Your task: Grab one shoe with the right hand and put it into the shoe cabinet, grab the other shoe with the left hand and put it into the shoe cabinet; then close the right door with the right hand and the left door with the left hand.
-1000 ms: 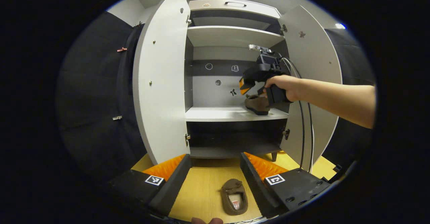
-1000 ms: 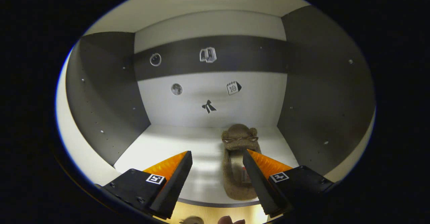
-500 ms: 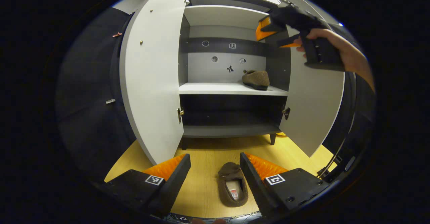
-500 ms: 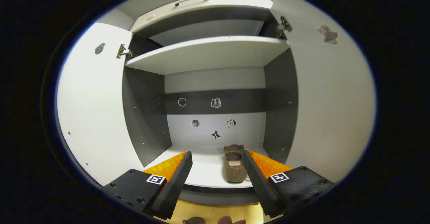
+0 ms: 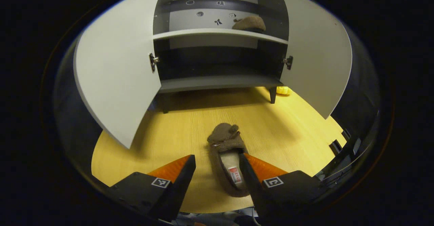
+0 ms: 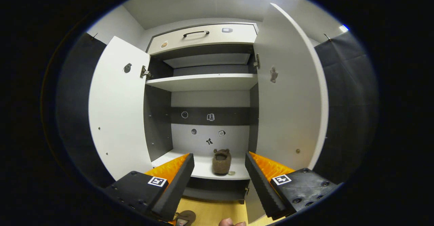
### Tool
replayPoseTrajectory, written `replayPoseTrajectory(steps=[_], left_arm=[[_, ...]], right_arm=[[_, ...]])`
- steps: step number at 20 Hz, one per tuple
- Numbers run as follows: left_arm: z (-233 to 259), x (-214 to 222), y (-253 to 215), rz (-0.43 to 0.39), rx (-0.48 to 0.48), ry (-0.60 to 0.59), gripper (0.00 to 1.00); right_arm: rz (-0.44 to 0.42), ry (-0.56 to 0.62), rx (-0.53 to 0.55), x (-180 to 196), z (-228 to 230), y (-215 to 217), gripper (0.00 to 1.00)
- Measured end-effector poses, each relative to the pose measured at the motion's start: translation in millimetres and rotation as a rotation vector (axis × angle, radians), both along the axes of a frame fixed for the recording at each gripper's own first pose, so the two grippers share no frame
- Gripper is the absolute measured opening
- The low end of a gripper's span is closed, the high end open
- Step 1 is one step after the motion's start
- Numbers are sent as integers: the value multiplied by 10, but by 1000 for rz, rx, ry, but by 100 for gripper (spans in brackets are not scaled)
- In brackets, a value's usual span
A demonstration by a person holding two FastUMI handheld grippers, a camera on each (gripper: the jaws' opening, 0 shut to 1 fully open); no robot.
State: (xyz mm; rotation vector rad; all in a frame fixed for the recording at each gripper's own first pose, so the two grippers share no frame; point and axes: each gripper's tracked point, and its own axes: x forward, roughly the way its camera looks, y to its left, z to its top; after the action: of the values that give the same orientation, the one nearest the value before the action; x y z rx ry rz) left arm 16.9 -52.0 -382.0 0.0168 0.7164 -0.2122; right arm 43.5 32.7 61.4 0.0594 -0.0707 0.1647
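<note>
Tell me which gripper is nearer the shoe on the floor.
Left. The left gripper hangs open just above the shoe on the floor, fingers straddling its heel. The right gripper is up facing the cabinet shelf.

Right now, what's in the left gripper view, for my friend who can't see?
A brown shoe lies on the yellow floor between the open left gripper fingers. Beyond, the shoe cabinet stands open.

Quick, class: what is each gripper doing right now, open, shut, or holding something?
Left gripper: open, empty, above the brown shoe on the floor.
Right gripper: open, empty, facing the shoe on the shelf.
</note>
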Motion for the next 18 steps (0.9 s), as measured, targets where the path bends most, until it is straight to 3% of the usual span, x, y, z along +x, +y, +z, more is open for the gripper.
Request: replayPoseTrajectory(steps=[5, 10, 13, 15, 18], left_arm=[[-546, 243, -62, -18, 48, 52, 75], [-773, 603, -163, -21, 57, 19, 52], [-806, 750, -154, -10, 64, -8, 50], [-817, 780, -112, 4, 66, -16, 38], [-766, 754, -23, 27, 78, -13, 12]], right_arm=[[-71, 6, -13, -283, -79, -459, 96], [-147, 53, -22, -459, -196, -856, 96], [-188, 68, -54, -548, -231, -1039, 96], [-217, 75, -51, -585, -240, -1160, 97], [-244, 87, -33, -597, -253, -1270, 96]])
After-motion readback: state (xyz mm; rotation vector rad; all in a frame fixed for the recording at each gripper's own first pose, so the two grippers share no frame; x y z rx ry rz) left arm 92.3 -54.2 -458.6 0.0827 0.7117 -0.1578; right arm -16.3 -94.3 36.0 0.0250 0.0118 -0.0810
